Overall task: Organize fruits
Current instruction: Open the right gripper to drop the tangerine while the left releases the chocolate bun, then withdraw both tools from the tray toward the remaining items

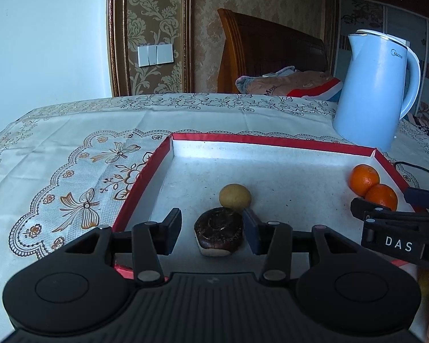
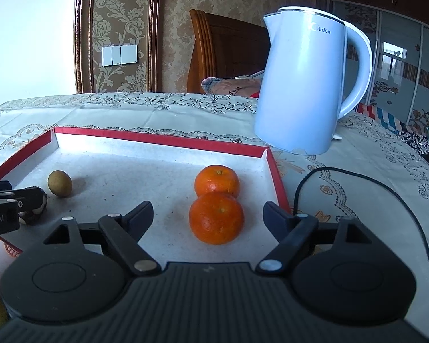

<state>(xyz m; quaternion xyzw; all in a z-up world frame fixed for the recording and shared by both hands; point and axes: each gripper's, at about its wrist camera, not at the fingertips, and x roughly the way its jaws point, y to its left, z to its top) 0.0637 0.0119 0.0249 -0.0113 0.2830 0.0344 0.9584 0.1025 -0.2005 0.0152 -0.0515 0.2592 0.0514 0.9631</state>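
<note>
Here, my left gripper [image 1: 211, 230] straddles the dark, stiff-looking fruit [image 1: 218, 230] at lower centre in the red tray [image 1: 271, 140], while my right gripper [image 2: 207, 218] gapes around 1 soft orange [image 2: 216, 217].

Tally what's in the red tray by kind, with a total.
Oranges: 2, near and far, touching, at the tray's right side
Small yellow-green fruit: 1
Dark brown fruit: 1, between the left gripper's fingers
Total: 4
</note>
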